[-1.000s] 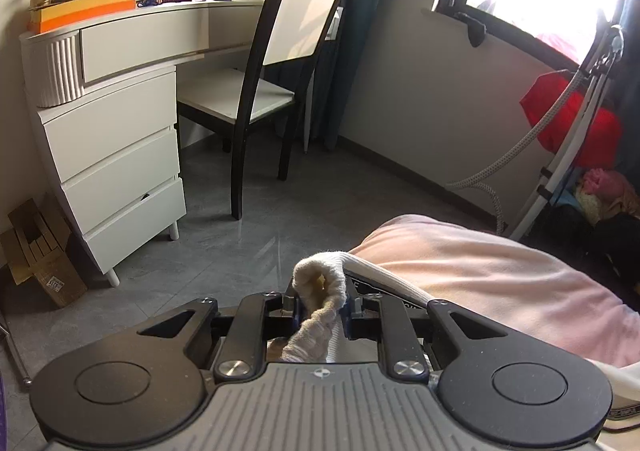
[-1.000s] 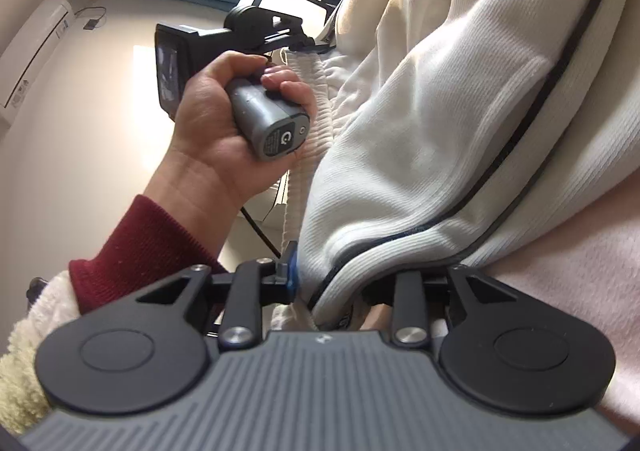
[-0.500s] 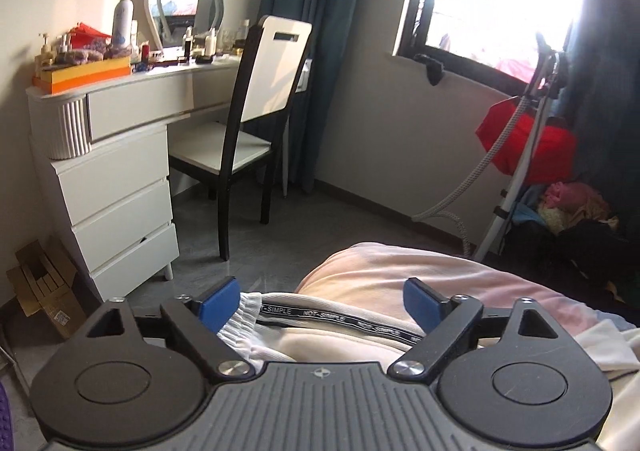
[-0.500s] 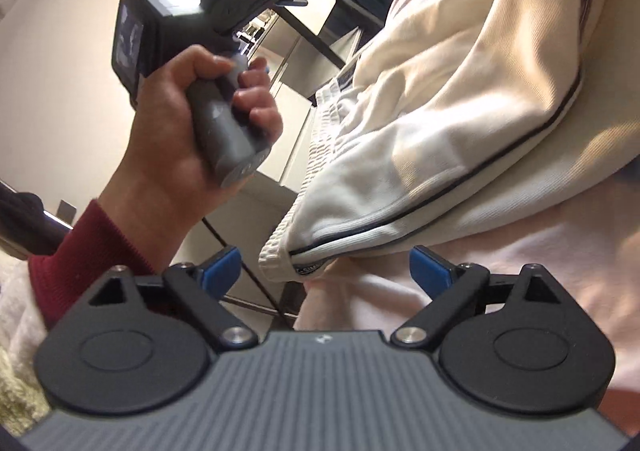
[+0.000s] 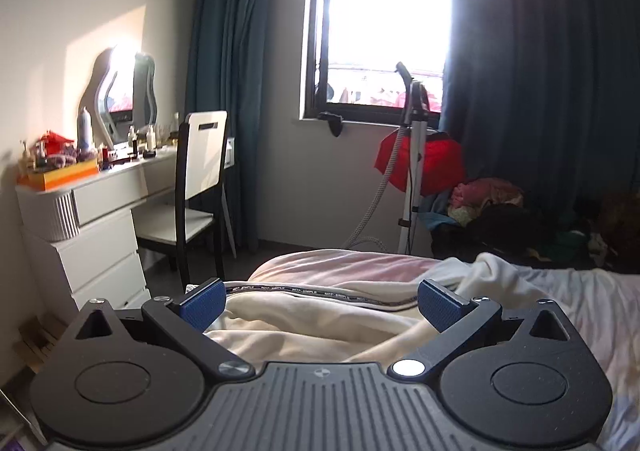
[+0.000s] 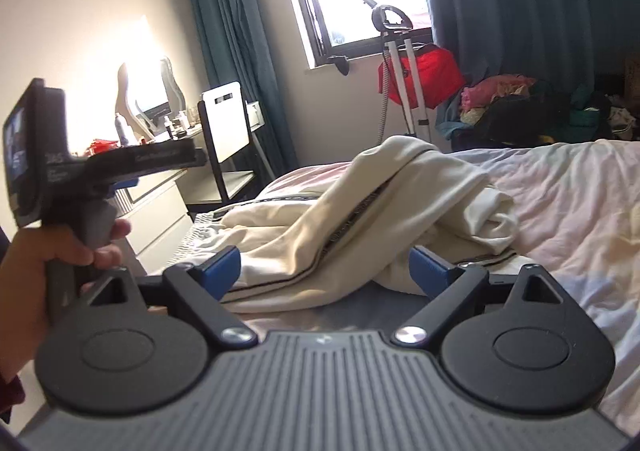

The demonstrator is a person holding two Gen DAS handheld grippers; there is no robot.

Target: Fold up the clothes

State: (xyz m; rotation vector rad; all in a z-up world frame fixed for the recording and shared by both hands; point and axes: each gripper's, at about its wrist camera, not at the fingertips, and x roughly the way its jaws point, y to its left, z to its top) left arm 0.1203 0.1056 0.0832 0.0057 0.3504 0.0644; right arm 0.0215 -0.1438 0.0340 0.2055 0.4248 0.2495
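Left gripper: jaws spread wide, blue pads well apart, nothing held between them. It hangs just above the near edge of the cream garment; whether the pads touch the cloth cannot be told from this view. In the right wrist view the same unit shows from the side, gripped at its handle by the person's left hand.

Right gripper: jaws likewise spread, released, nothing clamped. The cream garment sits ahead of and between the blue pads without visible contact.

Garment: cream fabric with thin dark piping along the seams and a dark band of small white lettering, lying crumpled on the bed near its left edge. One part is heaped up in a ridge toward the middle of the bed; a ribbed hem hangs at the bed's edge on the left. The bed cover is pale pink and creased.

Surroundings: white dressing table with drawers, a mirror and assorted bottles on top, against the left wall. A chair with a white back and dark frame stands at it. A window between dark teal curtains. A garment steamer stand below the window, red cloth behind it. A pile of mixed clothing on the floor at right.
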